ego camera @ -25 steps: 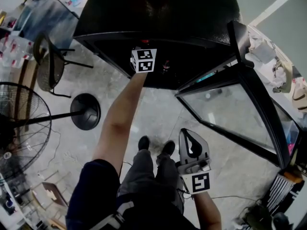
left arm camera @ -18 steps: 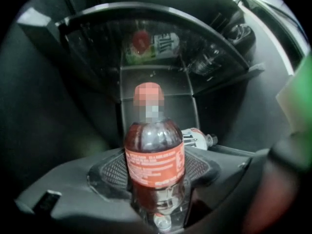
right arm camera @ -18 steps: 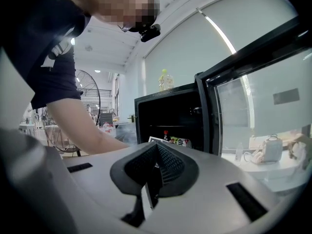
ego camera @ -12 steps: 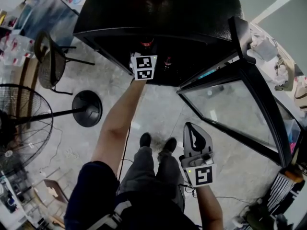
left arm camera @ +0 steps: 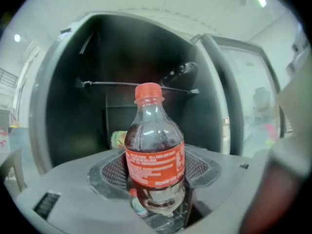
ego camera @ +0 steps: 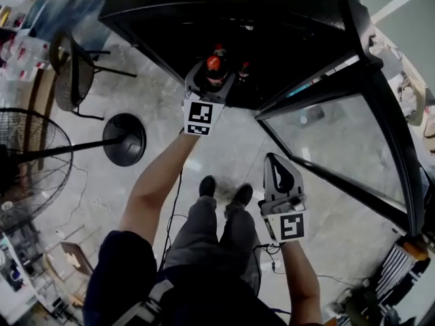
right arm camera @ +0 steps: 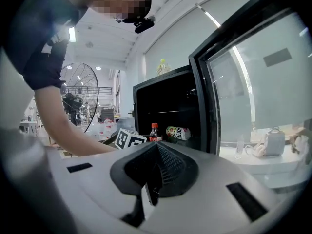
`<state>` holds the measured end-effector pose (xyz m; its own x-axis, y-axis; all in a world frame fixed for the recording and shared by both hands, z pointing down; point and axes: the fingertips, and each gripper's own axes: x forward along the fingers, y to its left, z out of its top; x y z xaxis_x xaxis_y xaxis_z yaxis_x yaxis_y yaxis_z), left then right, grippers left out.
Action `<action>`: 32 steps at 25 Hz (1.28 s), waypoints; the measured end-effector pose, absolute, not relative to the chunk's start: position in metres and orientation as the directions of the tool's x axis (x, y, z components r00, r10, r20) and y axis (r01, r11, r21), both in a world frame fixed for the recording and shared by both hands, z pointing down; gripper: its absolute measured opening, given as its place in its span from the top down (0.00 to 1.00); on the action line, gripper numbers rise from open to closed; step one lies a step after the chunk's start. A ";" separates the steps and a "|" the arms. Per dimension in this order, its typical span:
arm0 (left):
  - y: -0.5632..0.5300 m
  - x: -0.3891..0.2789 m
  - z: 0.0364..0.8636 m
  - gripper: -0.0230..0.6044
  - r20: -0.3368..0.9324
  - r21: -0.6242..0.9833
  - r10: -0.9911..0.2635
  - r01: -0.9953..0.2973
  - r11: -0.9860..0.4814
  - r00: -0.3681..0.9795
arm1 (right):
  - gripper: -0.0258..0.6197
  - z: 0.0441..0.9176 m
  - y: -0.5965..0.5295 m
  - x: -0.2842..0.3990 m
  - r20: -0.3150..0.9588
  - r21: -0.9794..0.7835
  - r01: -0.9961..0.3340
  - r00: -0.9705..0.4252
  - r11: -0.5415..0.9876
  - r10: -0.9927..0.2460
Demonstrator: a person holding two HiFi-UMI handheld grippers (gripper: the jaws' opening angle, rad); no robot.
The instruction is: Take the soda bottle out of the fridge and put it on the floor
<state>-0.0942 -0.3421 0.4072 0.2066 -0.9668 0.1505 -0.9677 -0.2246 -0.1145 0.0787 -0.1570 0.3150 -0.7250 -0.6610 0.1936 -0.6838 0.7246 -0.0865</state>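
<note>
Where the left gripper (ego camera: 212, 78) grips, soda bottle (left arm camera: 155, 150) upright between jaws

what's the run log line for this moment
left gripper: shut on soda bottle, upright, at fridge opening | right gripper: shut, empty | fridge door: open

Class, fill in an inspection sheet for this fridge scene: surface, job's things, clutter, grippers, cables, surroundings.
Surface: pale floor, the person's shoes on it.
Job's things: soda bottle upright, red cap, red label, dark drink; black fridge, glass door open.
Clutter: can lying on its side inside the fridge.
Grippers: left gripper shut on the bottle at the fridge opening; right gripper jaws together, empty.
Cables: thin dark cable near the shoes.
Surroundings: standing fan, chair.
</note>
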 end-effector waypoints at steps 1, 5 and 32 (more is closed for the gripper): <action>-0.334 -0.091 0.412 0.44 0.152 -0.107 -0.964 -0.966 -0.237 0.220 | 0.93 0.322 -0.157 0.078 0.192 -0.085 -0.680 -0.728 0.728 -0.658; -0.303 -0.078 0.436 0.44 0.163 -0.102 -0.952 -0.955 -0.279 0.260 | 0.93 0.356 -0.156 0.080 0.187 -0.064 -0.670 -0.736 0.740 -0.650; -0.237 -0.076 0.701 0.44 0.210 -0.074 -0.923 -0.936 -0.345 0.323 | 0.93 0.622 -0.190 0.053 0.208 0.021 -0.616 -0.768 0.788 -0.606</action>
